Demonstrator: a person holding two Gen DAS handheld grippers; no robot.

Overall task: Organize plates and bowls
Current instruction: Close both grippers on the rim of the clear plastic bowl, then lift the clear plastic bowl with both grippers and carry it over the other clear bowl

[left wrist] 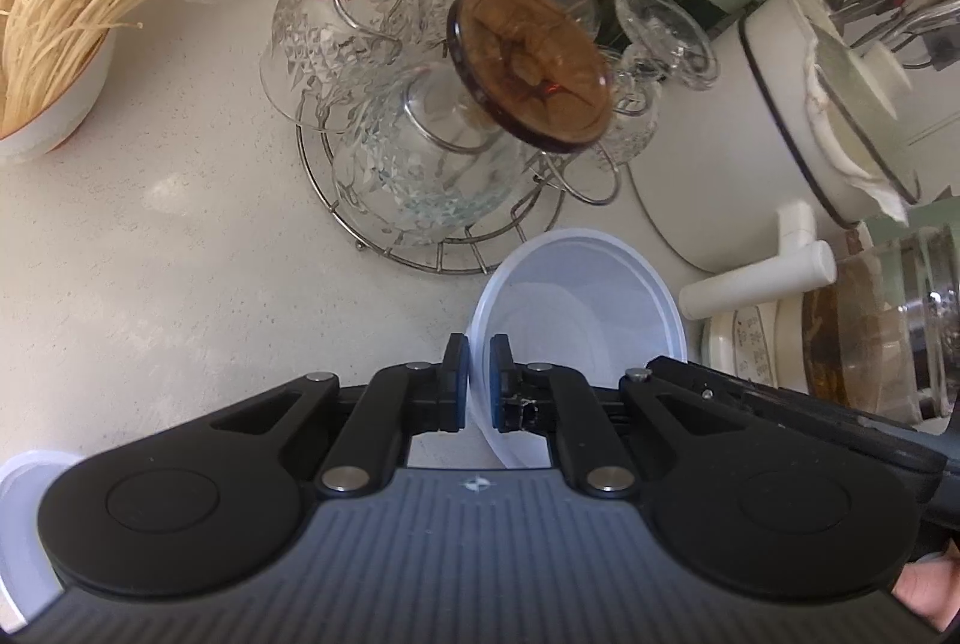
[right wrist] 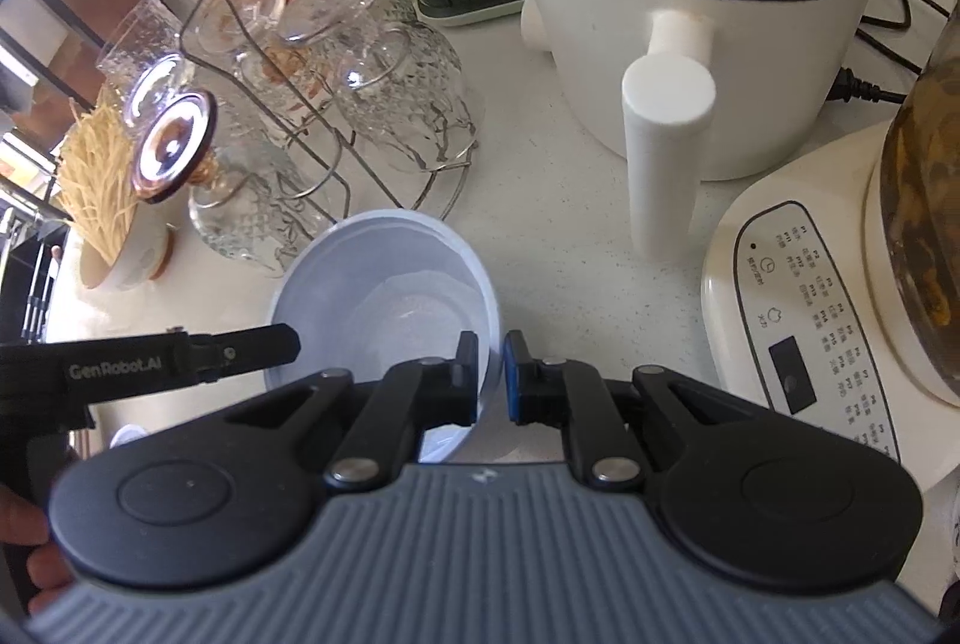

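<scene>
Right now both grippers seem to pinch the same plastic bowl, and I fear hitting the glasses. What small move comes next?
Probably lift the bowl slightly and draw it back, away from the glass rack. The left gripper and the right gripper each clamp its rim on opposite sides, and its far edge sits close beside the rack's wire base and the upturned glasses.
</scene>
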